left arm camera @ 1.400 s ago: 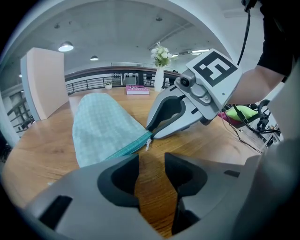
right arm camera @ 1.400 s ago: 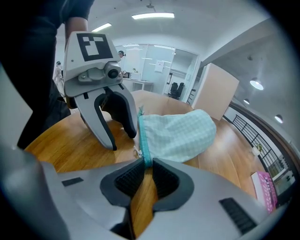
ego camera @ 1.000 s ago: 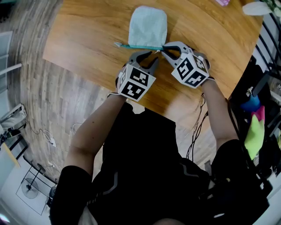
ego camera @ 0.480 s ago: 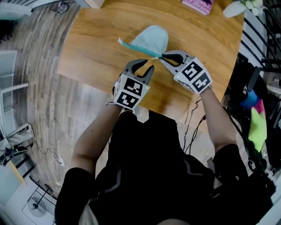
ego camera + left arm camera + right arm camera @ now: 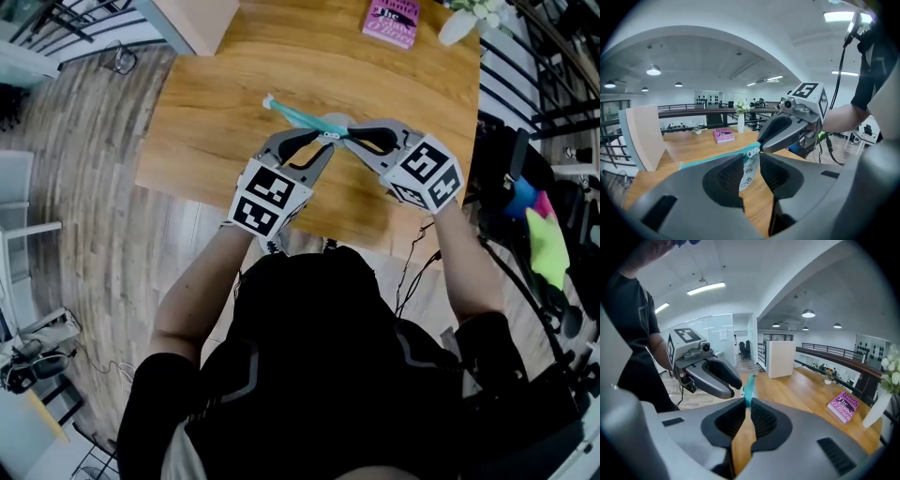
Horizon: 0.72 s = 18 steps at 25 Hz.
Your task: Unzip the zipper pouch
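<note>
The pale blue zipper pouch [image 5: 302,116] is held up over the wooden table [image 5: 216,103] and shows edge-on, its teal zipper band [image 5: 712,158] running away to the left. My left gripper [image 5: 322,142] is shut on the pouch fabric [image 5: 748,172] just below the zipper. My right gripper [image 5: 346,135] meets it tip to tip and is shut on the zipper pull [image 5: 753,152] at the pouch's near end. In the right gripper view the teal zipper end [image 5: 749,389] sticks up between the pads, with the left gripper [image 5: 710,375] just beyond it.
A pink book [image 5: 391,22] lies at the table's far side, with a white vase of flowers [image 5: 461,21] next to it. A pale upright board [image 5: 195,19] stands at the far left corner. The table's near edge [image 5: 328,234] runs under both grippers.
The pouch, flat on the table a second ago, has been tipped up and lifted and now shows edge-on. Both grippers have stayed together at its near zipper end.
</note>
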Each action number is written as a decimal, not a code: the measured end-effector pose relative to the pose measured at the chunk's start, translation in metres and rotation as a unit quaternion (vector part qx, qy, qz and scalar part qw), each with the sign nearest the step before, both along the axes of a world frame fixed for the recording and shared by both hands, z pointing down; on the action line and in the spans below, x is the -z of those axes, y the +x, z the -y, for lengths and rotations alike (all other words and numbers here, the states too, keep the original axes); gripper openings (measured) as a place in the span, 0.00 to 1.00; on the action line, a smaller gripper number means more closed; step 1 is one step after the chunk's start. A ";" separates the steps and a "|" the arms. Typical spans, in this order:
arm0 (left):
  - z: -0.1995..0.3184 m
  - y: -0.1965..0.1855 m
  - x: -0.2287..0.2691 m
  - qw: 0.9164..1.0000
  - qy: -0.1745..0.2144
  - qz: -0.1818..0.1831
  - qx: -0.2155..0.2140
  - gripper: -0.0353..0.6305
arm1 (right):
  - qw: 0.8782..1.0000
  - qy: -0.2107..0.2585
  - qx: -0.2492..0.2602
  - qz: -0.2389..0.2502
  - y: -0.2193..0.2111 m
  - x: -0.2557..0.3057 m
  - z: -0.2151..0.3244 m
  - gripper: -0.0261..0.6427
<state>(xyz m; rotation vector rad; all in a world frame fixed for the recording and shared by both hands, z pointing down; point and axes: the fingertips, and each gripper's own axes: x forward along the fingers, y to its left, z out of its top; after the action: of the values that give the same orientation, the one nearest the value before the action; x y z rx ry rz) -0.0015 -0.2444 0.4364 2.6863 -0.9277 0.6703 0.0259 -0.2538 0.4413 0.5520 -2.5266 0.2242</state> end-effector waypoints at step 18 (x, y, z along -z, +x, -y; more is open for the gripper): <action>-0.007 -0.010 0.040 0.999 0.021 0.005 -0.044 0.15 | 0.999 0.022 -0.045 0.001 -0.016 0.037 -0.014 0.11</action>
<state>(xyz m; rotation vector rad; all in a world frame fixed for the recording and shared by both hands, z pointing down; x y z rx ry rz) -0.0113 -0.2372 0.3963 2.7767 -0.8384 0.6893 0.0104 -0.2393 0.4041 0.6849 -2.5155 0.2034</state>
